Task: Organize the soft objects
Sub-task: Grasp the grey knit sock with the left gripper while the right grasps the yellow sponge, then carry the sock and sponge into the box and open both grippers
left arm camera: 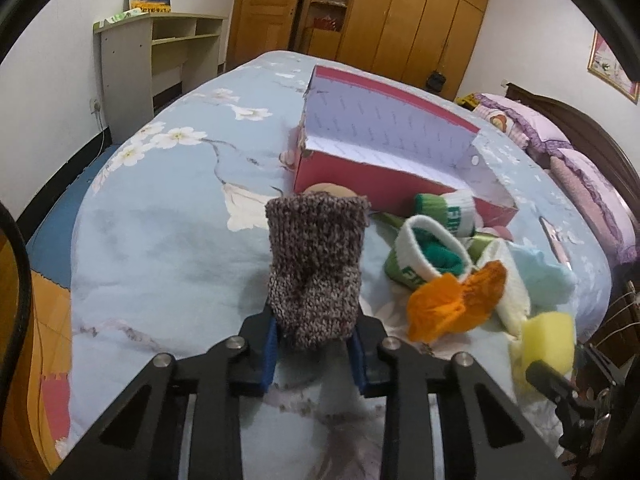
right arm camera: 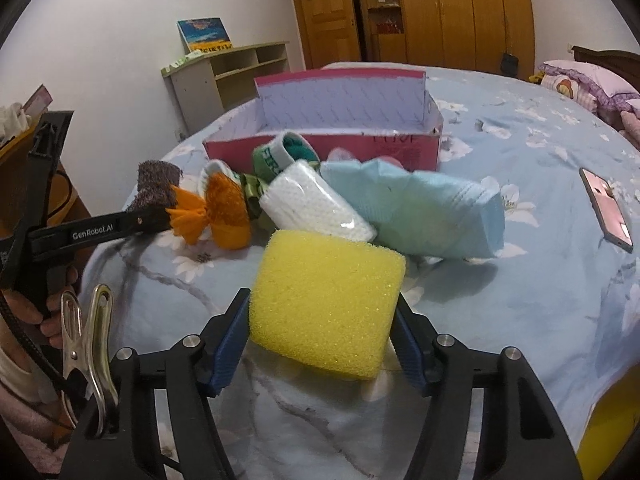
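My left fingers (left arm camera: 276, 344) pinched the knitted sock (left arm camera: 316, 264) mid-frame, my right fingers (right arm camera: 230, 340) squeezed the yellow sponge (right arm camera: 326, 304), both lifted, seemingly bound for the red box (right arm camera: 400, 148) behind.

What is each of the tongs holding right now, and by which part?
Left tongs grip the brown knitted sock by its lower end; right tongs squeeze the yellow sponge across its sides.

Brown knit sock (left arm camera: 314, 268) upright between left jaws, yellow sponge (right arm camera: 326, 304) squeezed between right jaws, orange fabric (right arm camera: 218, 216), white roll (right arm camera: 316, 206), light-blue cloth (right arm camera: 424, 208) heaped on bed, open pink box (right arm camera: 344, 120) at twelve o'clock
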The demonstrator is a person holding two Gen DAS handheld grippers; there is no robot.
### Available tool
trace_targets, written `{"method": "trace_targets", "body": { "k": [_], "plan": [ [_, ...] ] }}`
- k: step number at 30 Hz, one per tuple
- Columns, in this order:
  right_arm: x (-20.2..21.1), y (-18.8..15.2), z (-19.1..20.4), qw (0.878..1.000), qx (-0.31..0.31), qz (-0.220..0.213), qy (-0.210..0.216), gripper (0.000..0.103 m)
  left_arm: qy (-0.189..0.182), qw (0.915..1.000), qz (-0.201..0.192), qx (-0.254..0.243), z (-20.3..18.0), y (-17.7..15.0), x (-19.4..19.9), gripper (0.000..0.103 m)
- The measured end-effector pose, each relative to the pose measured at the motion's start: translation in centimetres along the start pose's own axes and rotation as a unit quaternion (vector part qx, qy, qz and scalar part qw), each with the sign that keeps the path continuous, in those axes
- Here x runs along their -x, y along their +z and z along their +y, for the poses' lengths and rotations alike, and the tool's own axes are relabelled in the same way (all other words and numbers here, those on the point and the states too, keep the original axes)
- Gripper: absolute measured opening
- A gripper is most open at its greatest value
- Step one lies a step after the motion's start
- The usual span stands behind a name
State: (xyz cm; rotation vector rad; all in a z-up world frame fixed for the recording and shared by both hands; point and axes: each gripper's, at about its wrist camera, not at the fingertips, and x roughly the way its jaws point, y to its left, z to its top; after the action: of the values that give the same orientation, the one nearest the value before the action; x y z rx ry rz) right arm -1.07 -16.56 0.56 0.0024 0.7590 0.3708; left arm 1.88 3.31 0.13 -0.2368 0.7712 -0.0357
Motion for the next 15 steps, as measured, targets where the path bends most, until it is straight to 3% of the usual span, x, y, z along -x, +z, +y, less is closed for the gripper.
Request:
{"method": "trace_targets", "body": {
  "k": [15],
  "plan": [
    [2.4,2.1,1.3,0.999,0.034,-0.030,0.009,0.066,-0.002,0.9984,-0.027,-0.050,-2.5,1.8,3.8,0.030]
  ]
}}
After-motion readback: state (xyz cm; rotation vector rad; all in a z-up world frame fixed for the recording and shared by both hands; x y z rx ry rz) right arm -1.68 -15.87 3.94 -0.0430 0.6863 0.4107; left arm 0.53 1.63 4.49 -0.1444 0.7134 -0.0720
